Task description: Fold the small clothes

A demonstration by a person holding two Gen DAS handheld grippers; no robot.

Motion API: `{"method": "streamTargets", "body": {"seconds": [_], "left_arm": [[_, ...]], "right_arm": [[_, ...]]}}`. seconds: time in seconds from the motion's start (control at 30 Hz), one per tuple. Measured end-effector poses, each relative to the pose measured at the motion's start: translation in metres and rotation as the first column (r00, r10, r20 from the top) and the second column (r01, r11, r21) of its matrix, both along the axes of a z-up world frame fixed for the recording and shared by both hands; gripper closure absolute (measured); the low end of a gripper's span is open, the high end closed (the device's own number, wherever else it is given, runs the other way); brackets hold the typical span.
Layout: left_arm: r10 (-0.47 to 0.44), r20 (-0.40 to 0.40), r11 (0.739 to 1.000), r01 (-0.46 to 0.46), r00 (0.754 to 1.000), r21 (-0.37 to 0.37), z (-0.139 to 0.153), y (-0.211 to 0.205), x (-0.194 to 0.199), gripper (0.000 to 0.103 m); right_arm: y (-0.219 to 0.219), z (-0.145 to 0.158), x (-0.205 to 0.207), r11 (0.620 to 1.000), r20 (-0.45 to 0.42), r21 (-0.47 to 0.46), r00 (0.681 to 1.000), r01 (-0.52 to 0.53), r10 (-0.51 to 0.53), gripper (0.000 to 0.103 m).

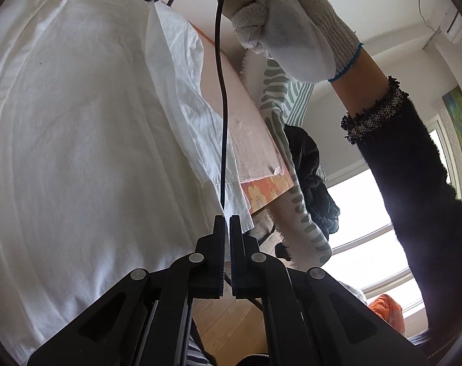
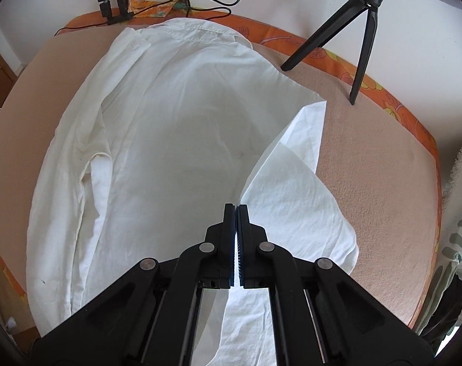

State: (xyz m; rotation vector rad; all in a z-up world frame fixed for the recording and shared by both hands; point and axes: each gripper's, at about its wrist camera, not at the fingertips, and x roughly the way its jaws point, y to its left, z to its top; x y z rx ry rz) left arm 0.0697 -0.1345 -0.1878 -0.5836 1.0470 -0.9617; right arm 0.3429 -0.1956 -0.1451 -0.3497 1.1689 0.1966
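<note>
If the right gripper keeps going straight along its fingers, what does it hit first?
Most likely the white shirt: the shut right gripper points down at its folded edge, spread on the beige padded table. How far the cloth lies below the tips is unclear.

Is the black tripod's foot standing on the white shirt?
Apart. The right wrist view shows the tripod feet resting on the bare tan table cover, with a clear strip before the white shirt.

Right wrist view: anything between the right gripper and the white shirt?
Nothing visible. The right gripper, jaws shut and empty, hangs directly over the white shirt, at the edge of its folded-over flap. The black tripod stands off to the far right on the tan pad, clear of the shirt.
</note>
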Motion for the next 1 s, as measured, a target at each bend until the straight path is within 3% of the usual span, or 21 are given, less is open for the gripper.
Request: {"method": "streamTargets", "body": {"seconds": [0.13, 0.23, 0.27, 0.33, 0.4, 0.5, 0.6, 0.7, 0.8, 0.9, 1.0], "left_arm": [[0.017, -0.007, 1.0, -0.017, 1.0, 0.01, -0.001, 0.006, -0.001, 0.103], [0.009, 0.039, 0.999, -0.011, 0.999, 0.053, 0.007, 0.008, -0.004, 0.103], [0.006, 0.046, 0.998, -0.009, 0.999, 0.063, 0.011, 0.01, -0.004, 0.103], [0.006, 0.067, 0.997, -0.011, 0.998, 0.078, 0.019, 0.016, -0.003, 0.099], [0.018, 0.098, 0.995, -0.028, 0.995, 0.098, 0.031, 0.024, 0.0, 0.095], [0.041, 0.131, 0.993, -0.055, 0.991, 0.102, 0.048, 0.037, 0.01, 0.091], [0.073, 0.159, 0.991, -0.089, 0.985, 0.095, 0.064, 0.049, 0.023, 0.088], [0.089, 0.195, 0.99, -0.108, 0.977, 0.088, 0.075, 0.047, 0.031, 0.088], [0.067, 0.221, 0.991, -0.091, 0.973, 0.099, 0.078, 0.034, 0.034, 0.088], [0.032, 0.204, 0.994, -0.053, 0.978, 0.101, 0.071, 0.02, 0.037, 0.088], [-0.002, 0.193, 0.992, -0.022, 0.981, 0.123, 0.062, 0.002, 0.038, 0.088]], "right_arm": [[0.019, -0.024, -0.009, 0.999, -0.045, 0.011, 0.998, -0.044, 0.045, 0.101], [0.028, -0.026, -0.022, 0.994, -0.08, 0.049, 0.991, -0.1, 0.104, 0.098], [0.028, -0.02, -0.028, 0.992, -0.08, 0.06, 0.99, -0.11, 0.114, 0.093], [0.019, 0.001, -0.045, 0.988, -0.029, 0.11, 0.993, -0.108, 0.112, 0.063], [-0.001, 0.029, -0.066, 0.973, 0.032, 0.211, 0.995, -0.094, 0.089, 0.053], [-0.042, 0.064, -0.107, 0.944, 0.112, 0.324, 0.993, -0.066, 0.031, 0.053], [-0.085, 0.08, -0.155, 0.932, 0.184, 0.36, 0.983, -0.038, -0.031, 0.053], [-0.129, 0.068, -0.202, 0.926, 0.206, 0.375, 0.971, 0.036, -0.121, 0.053], [-0.168, 0.035, -0.237, 0.911, 0.172, 0.386, 0.96, 0.143, -0.223, 0.053], [-0.196, -0.003, -0.263, 0.868, 0.094, 0.444, 0.951, 0.224, -0.293, 0.053], [-0.206, -0.027, -0.277, 0.84, 0.063, 0.485, 0.949, 0.241, -0.308, 0.054]]}}
